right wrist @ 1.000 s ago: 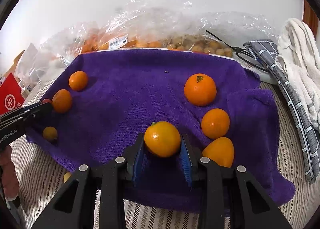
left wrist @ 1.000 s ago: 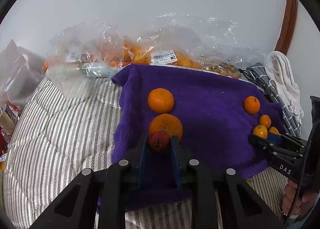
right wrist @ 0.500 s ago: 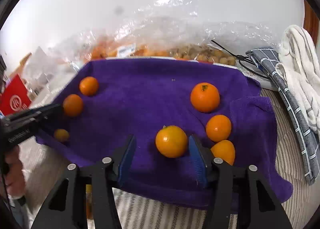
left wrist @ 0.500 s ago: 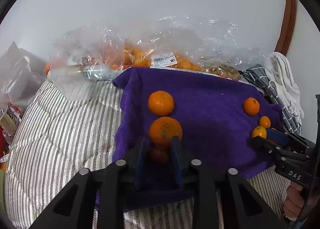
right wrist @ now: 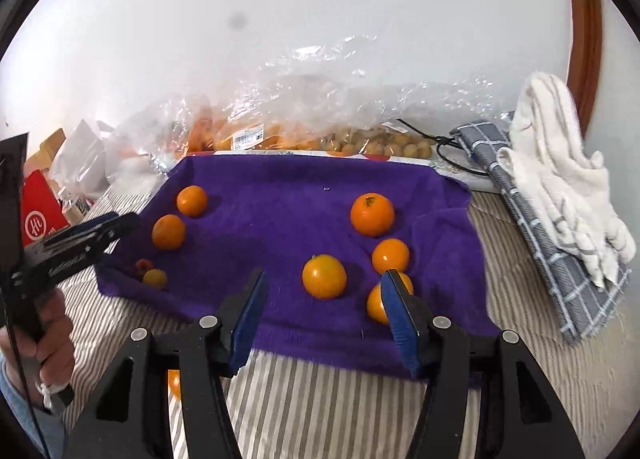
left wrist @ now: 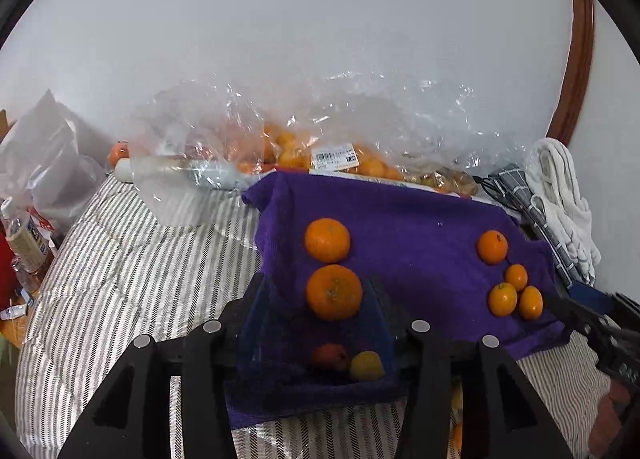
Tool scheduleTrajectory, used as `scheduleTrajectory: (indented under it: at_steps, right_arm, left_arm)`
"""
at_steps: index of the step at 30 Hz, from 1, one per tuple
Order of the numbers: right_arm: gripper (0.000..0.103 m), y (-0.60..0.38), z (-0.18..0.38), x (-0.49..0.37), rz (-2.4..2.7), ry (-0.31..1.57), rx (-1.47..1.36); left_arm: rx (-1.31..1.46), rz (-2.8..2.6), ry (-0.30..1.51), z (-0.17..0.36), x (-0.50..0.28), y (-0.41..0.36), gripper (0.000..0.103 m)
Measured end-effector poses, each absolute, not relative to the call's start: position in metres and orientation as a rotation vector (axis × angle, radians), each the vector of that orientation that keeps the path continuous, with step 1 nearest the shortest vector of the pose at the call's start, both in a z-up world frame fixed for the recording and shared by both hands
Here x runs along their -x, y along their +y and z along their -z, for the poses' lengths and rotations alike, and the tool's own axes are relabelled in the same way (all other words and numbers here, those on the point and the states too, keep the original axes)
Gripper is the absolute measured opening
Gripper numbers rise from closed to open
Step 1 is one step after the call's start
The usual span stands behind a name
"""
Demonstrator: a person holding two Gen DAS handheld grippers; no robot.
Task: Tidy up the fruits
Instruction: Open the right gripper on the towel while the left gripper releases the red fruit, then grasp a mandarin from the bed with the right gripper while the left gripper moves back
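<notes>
Right wrist view: orange fruit lies free on purple towel, just beyond spread right claw.

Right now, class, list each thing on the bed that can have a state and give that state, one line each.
Left hand-held gripper: open, jaws just opening, holding nothing.
Right hand-held gripper: open, holding nothing.
Small red fruit: released, lying on the towel.
Small yellow fruit: lying beside the red one, touching it.
Orange fruit: released, resting free on the towel.
Purple towel: spread out, edges rumpled.
Clear plastic bag: crumpled, fruit inside.
</notes>
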State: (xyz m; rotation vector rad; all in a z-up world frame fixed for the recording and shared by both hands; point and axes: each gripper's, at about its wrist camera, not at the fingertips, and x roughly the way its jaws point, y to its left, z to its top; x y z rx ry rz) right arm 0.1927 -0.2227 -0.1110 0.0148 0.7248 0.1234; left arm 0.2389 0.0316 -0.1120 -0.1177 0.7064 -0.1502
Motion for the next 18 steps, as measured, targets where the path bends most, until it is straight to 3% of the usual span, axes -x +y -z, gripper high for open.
scheduleTrajectory:
  at_steps: [8, 18]
  right_arm:
    - [0.058, -0.215, 0.122, -0.156, -0.133, 0.771, -0.019]
    - [0.058, -0.182, 0.137, -0.139, -0.277, 0.797, -0.052]
  left_arm:
    - [0.041, 0.075, 0.645, 0.099, -0.214, 0.032, 0.046]
    - [0.093, 0.077, 0.763, 0.131, -0.162, 0.078, 0.049]
